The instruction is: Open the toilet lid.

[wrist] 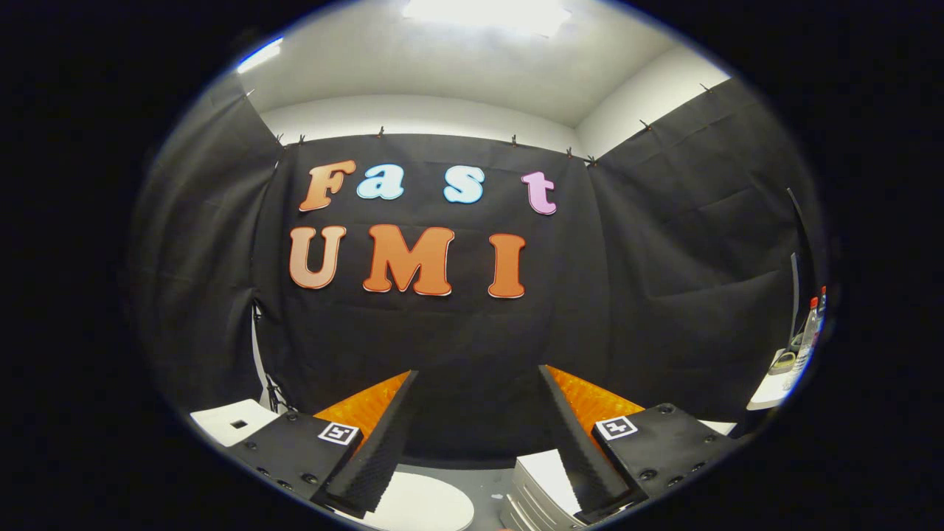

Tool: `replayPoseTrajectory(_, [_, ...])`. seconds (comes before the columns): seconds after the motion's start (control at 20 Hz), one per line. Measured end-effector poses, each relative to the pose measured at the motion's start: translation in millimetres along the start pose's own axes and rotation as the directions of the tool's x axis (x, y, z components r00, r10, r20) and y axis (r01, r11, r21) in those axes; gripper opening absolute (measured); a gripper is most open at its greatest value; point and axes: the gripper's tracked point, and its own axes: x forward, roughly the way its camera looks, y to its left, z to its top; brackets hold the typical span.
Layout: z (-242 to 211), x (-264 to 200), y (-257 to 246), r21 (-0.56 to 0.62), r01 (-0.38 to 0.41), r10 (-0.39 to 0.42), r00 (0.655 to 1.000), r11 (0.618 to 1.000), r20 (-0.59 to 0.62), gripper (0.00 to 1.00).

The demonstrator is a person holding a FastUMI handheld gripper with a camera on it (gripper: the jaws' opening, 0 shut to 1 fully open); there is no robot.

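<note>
**Two fingers spread wide, nothing between them**

Two fingers of the gripper stand well apart, released, with only the black cloth of the booth wall showing in the gap between them. Neither finger touches anything. Each carries a small square marker on its block, one by the left finger and one by the right.

Low down, just under the fingers, lies the white toilet lid, a rounded pale shape partly hidden behind the left finger (from where I stand it looks flat and closed, though so little of it shows that I cannot be certain). Beside it, under the right finger, sits a white ribbed block with stepped edges; I cannot tell what it is. Grey floor shows between the two.

Off to the left of the fingers is a white flat piece with a small square hole in it. Far to the right, at the side wall, a white ledge holds a clear bottle with a red cap, standing upright. Overhead a ceiling light glares on the white ceiling above the cloth.
</note>
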Motion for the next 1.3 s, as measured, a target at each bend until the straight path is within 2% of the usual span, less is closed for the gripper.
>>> replayPoseTrajectory(0.25, [5.6,12.8,9.0,0.012,-0.017,0.017,1.0,1.0,0.011,1.0])
replayPoseTrajectory(0.45, [-12.1,12.8,23.7,0.036,-0.034,0.034,0.999,0.999,0.003,1.0])
replayPoseTrajectory(0.9, [-114.5,-4.5,64.5,0.134,-0.062,0.075,0.993,0.989,-0.095,1.0])
replayPoseTrajectory(1.3, [-239.3,-37.3,50.7,0.235,0.056,-0.001,0.974,0.97,-0.228,0.98])
